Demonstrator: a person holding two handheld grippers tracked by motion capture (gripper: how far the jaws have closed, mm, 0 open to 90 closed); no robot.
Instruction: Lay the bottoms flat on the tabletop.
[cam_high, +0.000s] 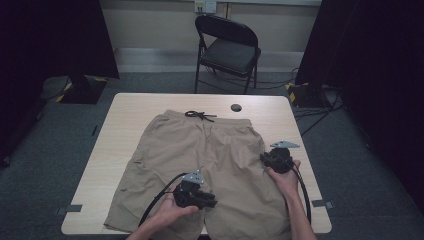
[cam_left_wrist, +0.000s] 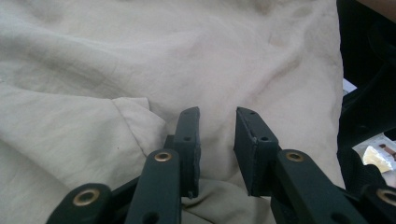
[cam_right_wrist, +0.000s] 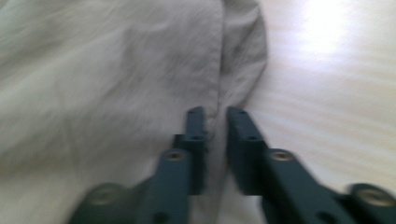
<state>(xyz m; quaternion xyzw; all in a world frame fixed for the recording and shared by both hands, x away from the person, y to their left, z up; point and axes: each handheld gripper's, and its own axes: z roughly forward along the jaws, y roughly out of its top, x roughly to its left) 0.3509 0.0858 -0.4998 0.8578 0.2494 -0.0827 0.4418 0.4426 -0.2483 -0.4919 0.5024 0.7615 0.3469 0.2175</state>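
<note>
Beige shorts (cam_high: 200, 150) lie flat on the light wooden table (cam_high: 130, 115), waistband and black drawstring (cam_high: 200, 116) at the far side. My left gripper (cam_high: 212, 202) rests low on the shorts between the two legs. In the left gripper view its jaws (cam_left_wrist: 217, 114) stand a narrow gap apart with a bunch of the cloth (cam_left_wrist: 187, 56) pinched between them. My right gripper (cam_high: 264, 158) is at the right side edge of the shorts. In the blurred right gripper view its jaws (cam_right_wrist: 215, 112) are nearly together on the side seam (cam_right_wrist: 243, 60).
A black folding chair (cam_high: 227, 47) stands beyond the table's far edge. A small dark round hole (cam_high: 236, 107) sits near the far edge. Bare tabletop (cam_right_wrist: 336, 93) lies right of the shorts. Cables and stand bases lie on the grey floor at both sides.
</note>
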